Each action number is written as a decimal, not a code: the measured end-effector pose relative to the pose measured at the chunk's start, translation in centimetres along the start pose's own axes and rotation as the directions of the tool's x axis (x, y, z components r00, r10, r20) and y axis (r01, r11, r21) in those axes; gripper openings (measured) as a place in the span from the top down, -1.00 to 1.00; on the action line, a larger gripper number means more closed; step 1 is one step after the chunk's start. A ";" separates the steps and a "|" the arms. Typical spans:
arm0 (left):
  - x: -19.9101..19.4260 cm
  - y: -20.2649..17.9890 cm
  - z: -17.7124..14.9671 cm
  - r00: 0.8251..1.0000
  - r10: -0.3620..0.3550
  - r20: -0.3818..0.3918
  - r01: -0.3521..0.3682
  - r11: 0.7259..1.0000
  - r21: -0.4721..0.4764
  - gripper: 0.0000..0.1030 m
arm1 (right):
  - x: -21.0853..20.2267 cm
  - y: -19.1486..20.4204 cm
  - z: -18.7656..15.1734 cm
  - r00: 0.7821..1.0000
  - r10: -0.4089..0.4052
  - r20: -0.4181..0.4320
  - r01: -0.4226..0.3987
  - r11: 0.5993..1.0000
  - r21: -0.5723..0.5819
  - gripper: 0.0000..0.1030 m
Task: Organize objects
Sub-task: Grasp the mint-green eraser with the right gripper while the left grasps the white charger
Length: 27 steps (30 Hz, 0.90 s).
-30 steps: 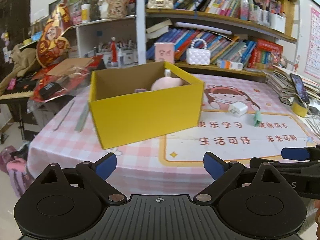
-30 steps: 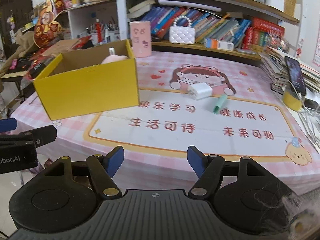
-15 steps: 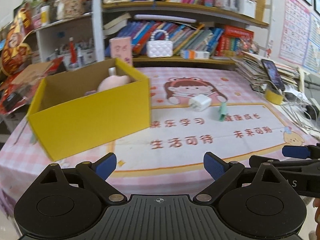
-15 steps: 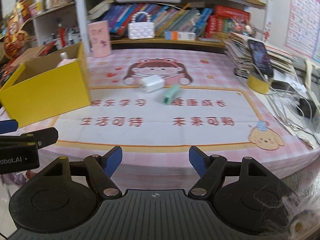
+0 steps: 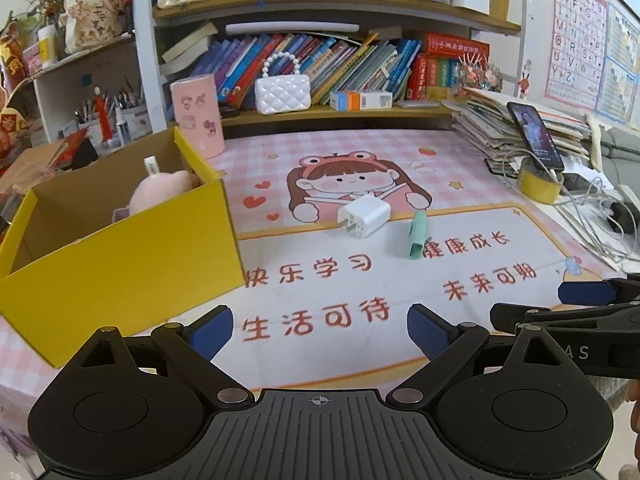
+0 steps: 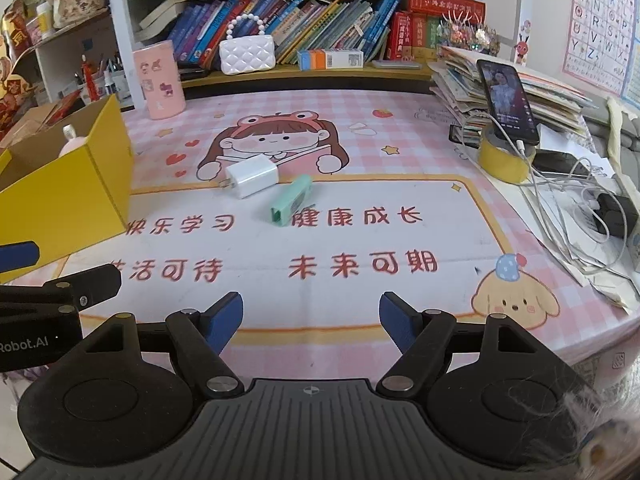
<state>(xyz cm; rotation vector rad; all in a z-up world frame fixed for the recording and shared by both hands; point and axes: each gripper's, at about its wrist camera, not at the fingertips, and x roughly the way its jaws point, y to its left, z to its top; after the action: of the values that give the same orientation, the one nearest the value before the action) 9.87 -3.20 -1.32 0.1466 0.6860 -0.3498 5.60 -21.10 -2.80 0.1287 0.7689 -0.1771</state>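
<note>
While both sets of tongs hung over the near edge of the worktop (image 6: 400, 152), I judged the step in hand to be the approach to the next loose item. My left tongs (image 5: 320, 330) stood apart with nothing between the blue pads, and my right tongs (image 6: 311, 320) were likewise apart and empty.

Two things lay unsorted on the pink cartoon-printed mat: a white cube-shaped plastic charger plug (image 6: 252, 180), its prongs toward the box, and just beside it a mint-green plastic clip (image 6: 290, 200), close but seemingly not touching. To the left stood the open yellow cardboard box (image 5: 120, 272), already holding a pink plush toy (image 5: 160, 196) and a white tube.

As I read it, the next move called for carrying one pair forward and down over the plug or the clip, straddling it squarely, then closing. The clip lay low and narrow, so I expected it to need a careful line-up.
</note>
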 end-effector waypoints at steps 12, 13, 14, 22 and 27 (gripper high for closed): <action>3.7 -1.4 3.3 0.997 0.077 -0.010 -0.078 0.995 -0.055 -0.86 | 4.7 -2.7 3.5 0.997 0.070 -0.036 -0.071 0.997 -0.034 -0.52; 3.9 -1.5 3.5 0.996 0.087 -0.013 -0.088 0.994 -0.062 -0.86 | 5.1 -2.9 3.7 0.996 0.079 -0.036 -0.081 0.996 -0.042 -0.52; 4.1 -1.5 3.6 0.995 0.099 -0.017 -0.099 0.993 -0.071 -0.86 | 5.5 -3.0 4.0 0.995 0.090 -0.035 -0.092 0.994 -0.052 -0.52; 5.0 -1.9 4.2 0.983 0.175 -0.051 -0.180 0.977 -0.114 -0.86 | 8.9 -2.7 5.6 0.981 0.192 -0.009 -0.191 0.965 -0.182 -0.56; 5.4 -2.1 4.3 0.974 0.213 -0.077 -0.221 0.966 -0.130 -0.86 | 11.8 -2.1 6.8 0.971 0.237 -0.020 -0.234 0.939 -0.250 -0.58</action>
<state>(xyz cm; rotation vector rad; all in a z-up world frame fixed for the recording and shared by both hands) 15.56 -7.72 -1.51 0.1001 0.7463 -0.0870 18.12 -25.69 -6.32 -0.0210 0.7526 0.1482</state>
